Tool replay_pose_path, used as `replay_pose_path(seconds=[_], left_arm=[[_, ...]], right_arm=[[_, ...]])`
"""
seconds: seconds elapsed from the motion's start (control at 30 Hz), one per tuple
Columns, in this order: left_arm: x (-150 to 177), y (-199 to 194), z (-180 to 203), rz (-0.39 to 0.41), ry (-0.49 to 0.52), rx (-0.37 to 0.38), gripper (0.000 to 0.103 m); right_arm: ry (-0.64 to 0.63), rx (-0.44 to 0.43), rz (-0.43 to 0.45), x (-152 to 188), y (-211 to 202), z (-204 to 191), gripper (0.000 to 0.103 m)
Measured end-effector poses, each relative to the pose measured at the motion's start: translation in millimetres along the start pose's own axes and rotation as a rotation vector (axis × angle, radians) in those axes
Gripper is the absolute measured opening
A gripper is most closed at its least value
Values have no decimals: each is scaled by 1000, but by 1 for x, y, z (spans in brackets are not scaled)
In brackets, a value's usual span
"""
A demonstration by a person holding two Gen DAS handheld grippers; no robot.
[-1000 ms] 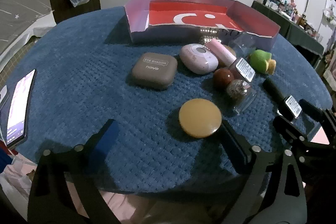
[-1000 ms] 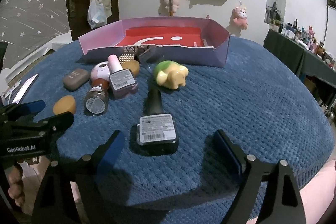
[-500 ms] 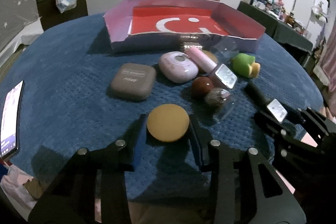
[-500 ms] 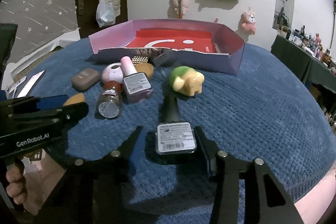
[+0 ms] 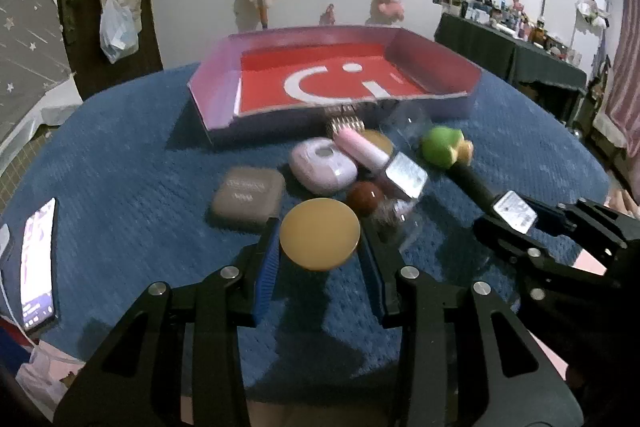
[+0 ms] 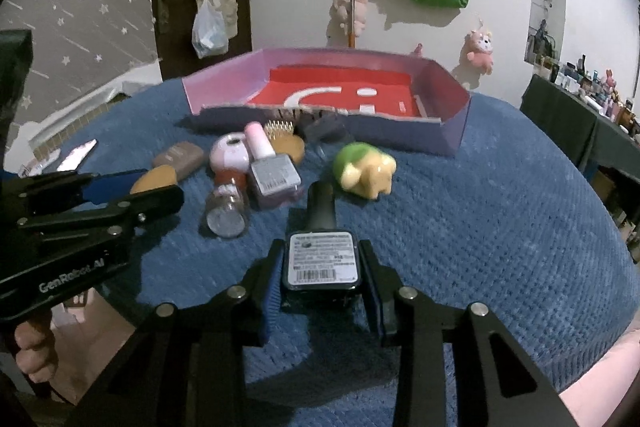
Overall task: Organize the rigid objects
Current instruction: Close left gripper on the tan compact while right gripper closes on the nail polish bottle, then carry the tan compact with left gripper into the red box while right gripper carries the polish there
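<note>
Fingers on both sides have gone from wide open a second ago to clamped on a thing each; left gripper [image 5: 320, 247] now pinches the tan round disc [image 5: 319, 234] edge-on between its blue pads, right gripper [image 6: 322, 269] squeezes the square black bottle [image 6: 322, 259] across its labelled base; both looked half-closed half a second back, so the grasps have only just completed.

Disc appears raised a little off the blue cover of the counter [image 5: 120, 167], with what looks like its shadow below it; bottle's neck points ahead of the right fingers toward the green-and-yellow toy [image 6: 366, 169]; can't tell whether it has left the cover yet.

My read: pick phase done for two items, carry to the purple tray [image 5: 216, 107] comes next; tray sits well ahead of both sets of fingers, red floor with a white smiley, nothing visible in it.

Disc: flat, smooth, matte tan, wider than the pads are deep, so the grip is on the rim only; could pivot.

Bottle: glossy black, white barcode label facing the camera; flat sides suit the pads.

Remaining clutter between fingers and tray: brown compact [image 5: 248, 197], pink oval case [image 5: 322, 167], small jars, not yet handled.
</note>
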State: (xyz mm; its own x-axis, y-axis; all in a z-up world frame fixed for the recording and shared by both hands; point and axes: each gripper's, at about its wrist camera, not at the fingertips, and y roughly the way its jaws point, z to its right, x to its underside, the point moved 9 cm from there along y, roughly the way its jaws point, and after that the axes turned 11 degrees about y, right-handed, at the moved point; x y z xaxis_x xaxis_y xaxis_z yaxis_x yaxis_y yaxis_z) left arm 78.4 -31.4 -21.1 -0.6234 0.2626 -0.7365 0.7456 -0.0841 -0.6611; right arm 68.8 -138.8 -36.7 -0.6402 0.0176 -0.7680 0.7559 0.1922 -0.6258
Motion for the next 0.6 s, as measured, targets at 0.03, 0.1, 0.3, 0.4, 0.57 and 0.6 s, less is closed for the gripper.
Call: replay_pose_path(seconds=[0.03,0.1,0.3,0.4,0.57,0.6], left_arm=[[-3,0,-2,3,-3,0,36],[-9,0,-4,10,-13,13,36],[-32,1,-9,42,-3,8,36],[-44,2,-10,55,-5,20,36],[-66,5,-14,74,-6,29,36],[-70,6,-16,78,-9,32,36]], right_arm=[[1,-1,8,-3,-2,-1,38],[4,-6,20,-9,-5,-1,38],[22,-47,53,-34,-10,-5,37],[30,-73,57,-48,-9,-8,37],[30,-97,61,-69,-4,-11,38],[31,-101,62,-72,-4,-11,37]])
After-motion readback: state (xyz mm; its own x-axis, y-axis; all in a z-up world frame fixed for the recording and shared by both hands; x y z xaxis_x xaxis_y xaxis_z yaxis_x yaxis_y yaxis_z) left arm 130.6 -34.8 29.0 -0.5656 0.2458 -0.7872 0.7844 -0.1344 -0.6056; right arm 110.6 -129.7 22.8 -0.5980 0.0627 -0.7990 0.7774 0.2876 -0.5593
